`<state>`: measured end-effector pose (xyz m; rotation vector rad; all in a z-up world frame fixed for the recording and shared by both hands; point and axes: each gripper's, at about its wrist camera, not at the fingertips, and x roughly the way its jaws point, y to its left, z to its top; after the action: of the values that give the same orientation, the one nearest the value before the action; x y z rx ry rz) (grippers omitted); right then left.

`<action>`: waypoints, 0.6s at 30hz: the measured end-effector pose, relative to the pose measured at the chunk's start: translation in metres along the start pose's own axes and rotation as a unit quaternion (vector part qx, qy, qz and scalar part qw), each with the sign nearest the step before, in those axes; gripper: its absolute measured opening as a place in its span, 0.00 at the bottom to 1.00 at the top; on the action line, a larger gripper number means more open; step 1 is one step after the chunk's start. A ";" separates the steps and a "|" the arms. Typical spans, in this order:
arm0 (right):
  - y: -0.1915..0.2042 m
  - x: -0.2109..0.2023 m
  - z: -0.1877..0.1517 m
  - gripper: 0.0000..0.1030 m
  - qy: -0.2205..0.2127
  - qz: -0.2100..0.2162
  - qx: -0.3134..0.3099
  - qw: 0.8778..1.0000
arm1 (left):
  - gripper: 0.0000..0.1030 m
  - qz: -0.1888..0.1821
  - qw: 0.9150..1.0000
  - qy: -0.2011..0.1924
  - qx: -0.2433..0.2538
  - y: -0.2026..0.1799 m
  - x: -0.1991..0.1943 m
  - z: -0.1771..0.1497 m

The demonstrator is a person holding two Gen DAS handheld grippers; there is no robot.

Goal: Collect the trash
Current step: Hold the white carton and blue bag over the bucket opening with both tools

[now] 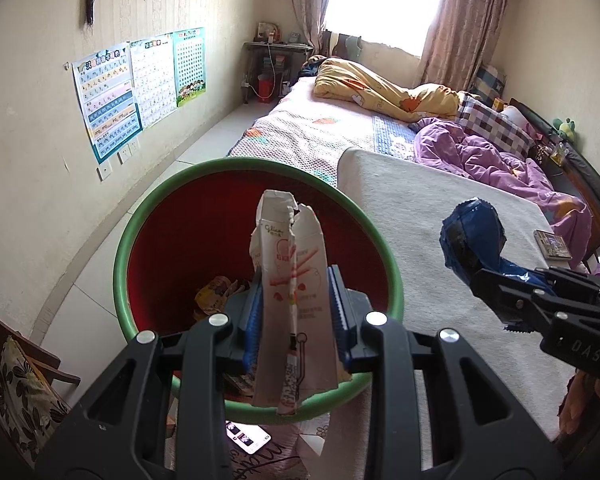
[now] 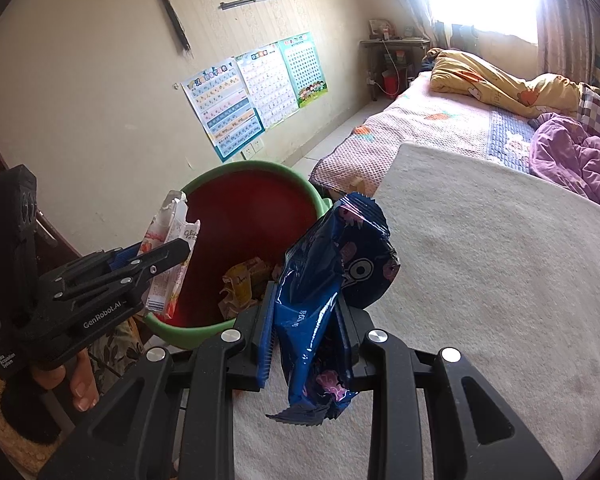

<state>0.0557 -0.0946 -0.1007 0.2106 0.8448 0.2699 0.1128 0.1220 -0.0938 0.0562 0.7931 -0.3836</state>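
Observation:
My left gripper (image 1: 294, 292) is shut on a torn white and pink snack box (image 1: 290, 264), held upright over the red bin with a green rim (image 1: 140, 216). Crumpled yellow wrappers (image 1: 216, 290) lie at the bin's bottom. In the right wrist view the left gripper (image 2: 168, 256) holds that box (image 2: 168, 240) above the near left part of the bin (image 2: 244, 166). My right gripper (image 2: 306, 300) is shut on a shiny dark blue snack bag (image 2: 332, 272), beside the bin's right rim over the bed. The left wrist view shows this bag (image 1: 472, 236) at the right.
A bed with a cream blanket (image 1: 440, 216), purple quilt (image 1: 500, 156) and yellow quilt (image 1: 384, 88) fills the right side. A phone (image 1: 248, 438) lies below the bin. A small box (image 1: 552, 244) rests on the bed's far edge. Posters (image 1: 140, 88) hang on the left wall.

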 end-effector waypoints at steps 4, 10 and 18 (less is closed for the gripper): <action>0.002 0.003 0.002 0.25 0.001 0.000 -0.001 1.000 | 0.28 0.000 1.000 0.002 -0.001 0.004 0.006 0.003; 0.009 0.012 0.012 0.25 0.004 0.000 -0.004 1.000 | 0.28 0.000 1.000 0.005 -0.005 0.011 0.012 0.005; 0.011 0.022 0.019 0.25 0.009 0.004 -0.009 1.000 | 0.28 0.003 1.000 0.012 -0.011 0.022 0.020 0.007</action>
<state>0.0822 -0.0788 -0.1005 0.1951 0.8594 0.2869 0.1382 0.1346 -0.1052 0.0432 0.8196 -0.3698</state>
